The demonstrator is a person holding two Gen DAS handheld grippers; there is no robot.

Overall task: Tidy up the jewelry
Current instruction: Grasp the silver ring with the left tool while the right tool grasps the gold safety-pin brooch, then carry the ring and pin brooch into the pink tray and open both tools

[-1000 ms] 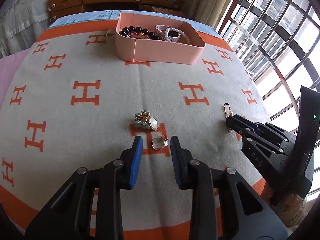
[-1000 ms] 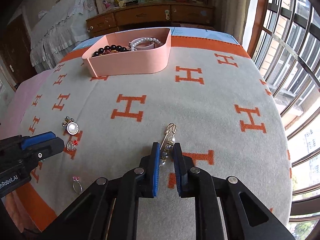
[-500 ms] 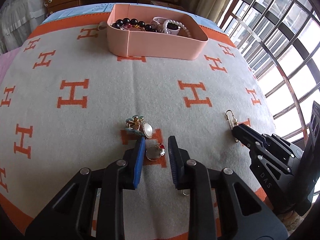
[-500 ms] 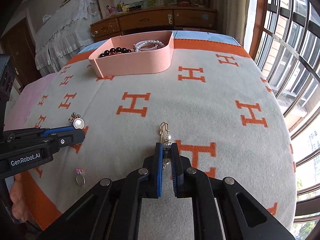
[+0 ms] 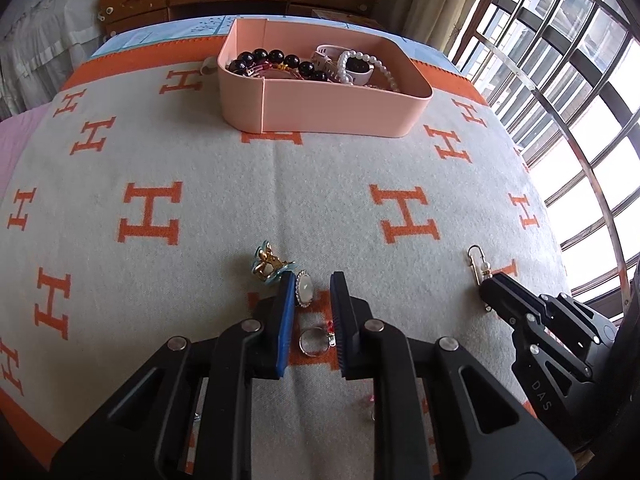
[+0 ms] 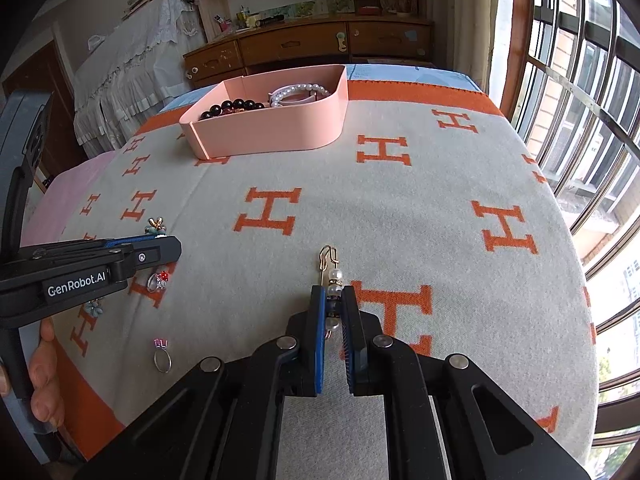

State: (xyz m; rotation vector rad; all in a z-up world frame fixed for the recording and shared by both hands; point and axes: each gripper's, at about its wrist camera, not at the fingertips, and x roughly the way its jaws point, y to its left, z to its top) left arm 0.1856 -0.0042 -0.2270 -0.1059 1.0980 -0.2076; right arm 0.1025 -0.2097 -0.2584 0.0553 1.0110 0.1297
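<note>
Moved: left hand-held gripper [image 5: 312,312] is advanced over ring [image 5: 314,342], jaws closing around it | right hand-held gripper [image 6: 332,320] pinches pearl pin [image 6: 332,280] on blanket [image 5: 280,184] | ring judged light, stiff, slippery; band best gripped.

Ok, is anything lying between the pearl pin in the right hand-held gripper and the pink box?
Nothing visible does. The pearl pin sits clamped in the right hand-held gripper, and only bare blanket stretches from there to the pink box. The other loose pieces lie off to the left.
</note>
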